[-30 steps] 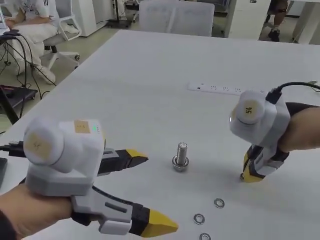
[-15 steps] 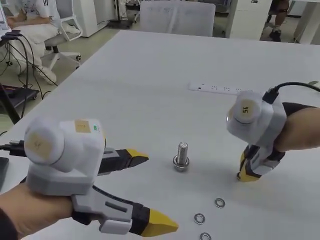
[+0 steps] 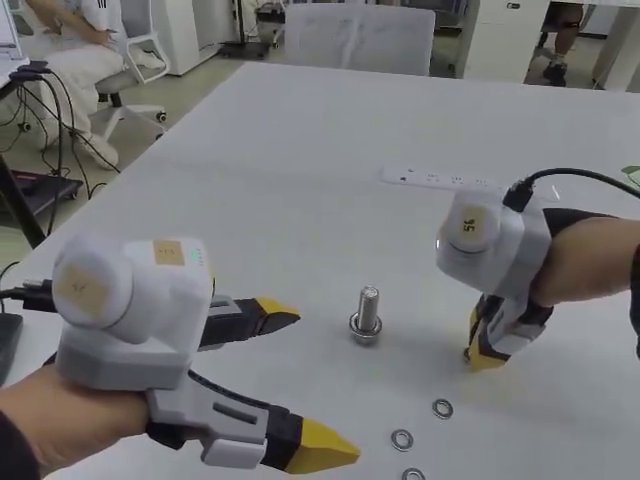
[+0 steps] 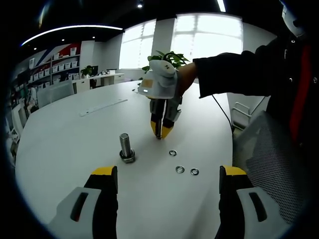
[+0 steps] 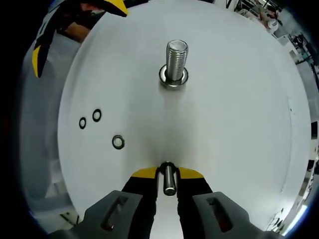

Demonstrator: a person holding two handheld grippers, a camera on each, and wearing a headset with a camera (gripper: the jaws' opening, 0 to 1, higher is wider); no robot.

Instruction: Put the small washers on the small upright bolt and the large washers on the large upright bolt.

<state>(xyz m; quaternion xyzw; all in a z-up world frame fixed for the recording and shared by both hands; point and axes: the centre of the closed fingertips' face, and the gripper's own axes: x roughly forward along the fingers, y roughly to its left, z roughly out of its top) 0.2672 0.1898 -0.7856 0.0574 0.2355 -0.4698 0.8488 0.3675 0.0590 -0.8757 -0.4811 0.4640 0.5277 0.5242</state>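
White tabletop [image 3: 300,170] lies open around large bolt [image 3: 367,312]. My right gripper [image 5: 168,172] clamps small bolt [image 5: 169,182]; left gripper [image 4: 168,172] gapes. Nearest washer [image 3: 412,475] cut by frame edge.

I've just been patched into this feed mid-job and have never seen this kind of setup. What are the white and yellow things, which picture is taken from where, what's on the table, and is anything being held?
There is no robot here: a person holds a hand-held gripper in each hand. The rectangular picture comes from a camera on the person's head. The two round ones come from cameras riding on each gripper, looking along its jaws.

The left hand-held gripper is open and holds nothing. The right hand-held gripper points down at the white table, shut on a short metal pin, probably the small bolt.

On the table a large upright bolt stands between the grippers, three loose washers lie nearer the person, and a power strip lies farther back.
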